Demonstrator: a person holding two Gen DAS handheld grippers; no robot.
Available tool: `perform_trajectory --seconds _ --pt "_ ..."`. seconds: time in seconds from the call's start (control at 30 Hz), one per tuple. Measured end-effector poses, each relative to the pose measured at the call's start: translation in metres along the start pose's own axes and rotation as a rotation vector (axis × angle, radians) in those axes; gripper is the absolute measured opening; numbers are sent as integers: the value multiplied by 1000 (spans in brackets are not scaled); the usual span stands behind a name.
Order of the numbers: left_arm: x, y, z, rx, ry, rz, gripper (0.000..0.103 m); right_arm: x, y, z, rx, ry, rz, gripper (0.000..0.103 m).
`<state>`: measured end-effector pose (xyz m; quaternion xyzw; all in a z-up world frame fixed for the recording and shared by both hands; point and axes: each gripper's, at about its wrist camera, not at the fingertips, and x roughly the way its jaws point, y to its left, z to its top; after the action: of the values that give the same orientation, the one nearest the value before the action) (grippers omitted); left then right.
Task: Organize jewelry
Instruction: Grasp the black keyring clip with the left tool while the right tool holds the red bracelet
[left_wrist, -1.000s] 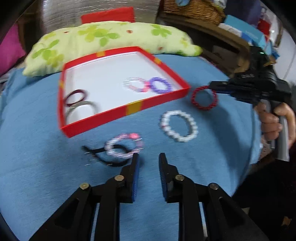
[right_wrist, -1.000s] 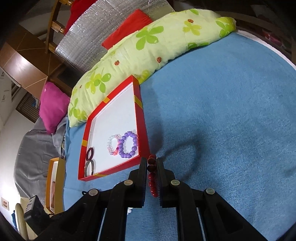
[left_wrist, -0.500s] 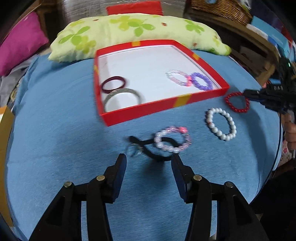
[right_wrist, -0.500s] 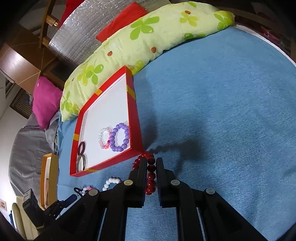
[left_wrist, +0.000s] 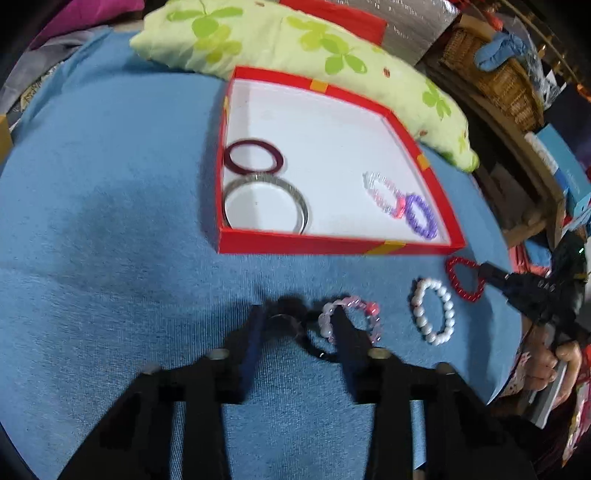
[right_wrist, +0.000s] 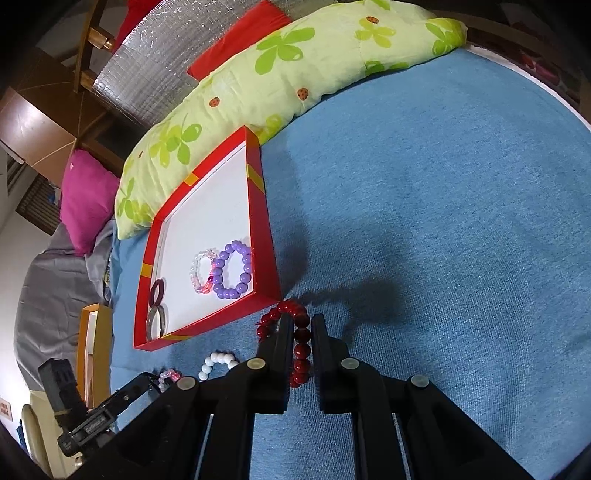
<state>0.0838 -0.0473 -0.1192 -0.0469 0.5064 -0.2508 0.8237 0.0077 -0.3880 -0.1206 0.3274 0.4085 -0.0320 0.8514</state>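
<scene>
On the blue cloth (left_wrist: 110, 221) lies the red tray (left_wrist: 332, 246). The right gripper (right_wrist: 303, 332) is clamped on the red bead bracelet (right_wrist: 300, 345) beside it. The left gripper (left_wrist: 299, 321) jaws are closing around a small ring (left_wrist: 284, 325), not yet pressing it.

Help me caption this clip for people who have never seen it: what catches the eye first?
The red tray with its white floor stands out on the blue cloth, holding four bracelets. The right gripper is clamped on a red bead bracelet just outside the tray's corner. The left gripper is closing around a ring beside a pink bead bracelet.
</scene>
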Motion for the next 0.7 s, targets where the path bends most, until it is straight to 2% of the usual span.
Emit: perform_trajectory --seconds 0.07,0.2,0.47,0.7 --pt "0 -3 -3 23 -4 21 24 0 1 0 -4 0 0 11" --pt "-2 1 -5 14 -5 17 12 0 4 0 -10 -1 6 11" --pt "-32 8 -9 26 -71 40 10 -5 13 -1 -31 -20 37 11" --pt "-57 18 -9 18 -145 52 10 -16 29 -3 -77 -55 122 11"
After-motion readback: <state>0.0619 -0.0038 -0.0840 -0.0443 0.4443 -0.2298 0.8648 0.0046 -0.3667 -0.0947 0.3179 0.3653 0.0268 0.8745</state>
